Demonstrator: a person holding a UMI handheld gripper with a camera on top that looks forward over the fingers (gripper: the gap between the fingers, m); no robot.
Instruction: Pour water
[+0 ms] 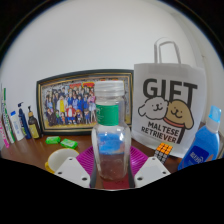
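Bottle held in gripper, cluttered table behind.

A clear bottle (111, 140) w/ green neck band & clear cap is gripped upright between the fingers (72, 165); jaws are clenched on it, pink pads pressed to both sides. Beyond it, at 11 o'clock, a framed photo (78, 103) is seen vs. the wall. At 1 o'clock a white bag (170, 110) w/ dog print is stood. At 3 o'clock a blue bottle (206, 145) is seen; small bottles (20, 125) are lined up at 9 o'clock. Green bits (62, 144) lie on the table (25, 152).
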